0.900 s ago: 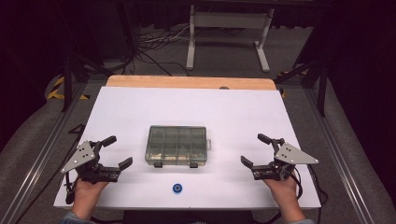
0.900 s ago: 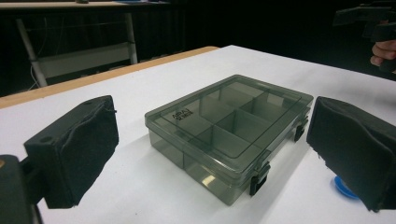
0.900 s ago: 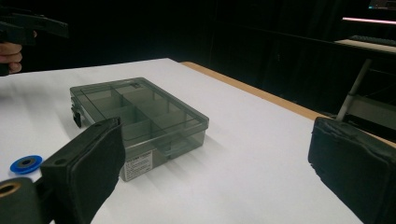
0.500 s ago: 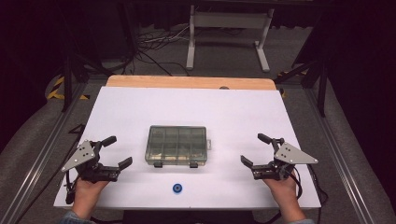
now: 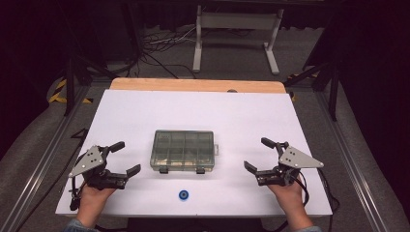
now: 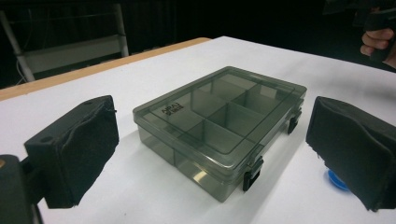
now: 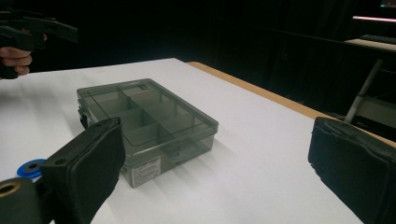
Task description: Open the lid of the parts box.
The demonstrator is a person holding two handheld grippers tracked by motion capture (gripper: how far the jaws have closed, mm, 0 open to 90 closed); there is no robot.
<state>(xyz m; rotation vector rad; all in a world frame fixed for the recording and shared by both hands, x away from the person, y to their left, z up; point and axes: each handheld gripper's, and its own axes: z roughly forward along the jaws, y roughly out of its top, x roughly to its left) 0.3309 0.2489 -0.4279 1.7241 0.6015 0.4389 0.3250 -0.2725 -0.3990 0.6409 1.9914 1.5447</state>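
Observation:
A smoky clear compartment box [image 5: 183, 150] lies shut in the middle of the white table, its two black latches facing the near edge. It also fills the left gripper view [image 6: 219, 126] and the right gripper view [image 7: 144, 123]. A small blue ring [image 5: 183, 195] rests near the front edge, also seen as a blue ring [image 7: 29, 169] and a blue ring [image 6: 337, 179]. My left gripper [image 5: 124, 157] stands open left of the box, holding nothing. My right gripper [image 5: 258, 154] is open to the box's right, also holding nothing.
The white table top [image 5: 203, 116] has a wooden strip [image 5: 198, 85] along its far edge. Beyond it stand a metal frame [image 5: 235, 29] and cables on the dark floor. Metal rails [image 5: 43, 164] run along both table sides.

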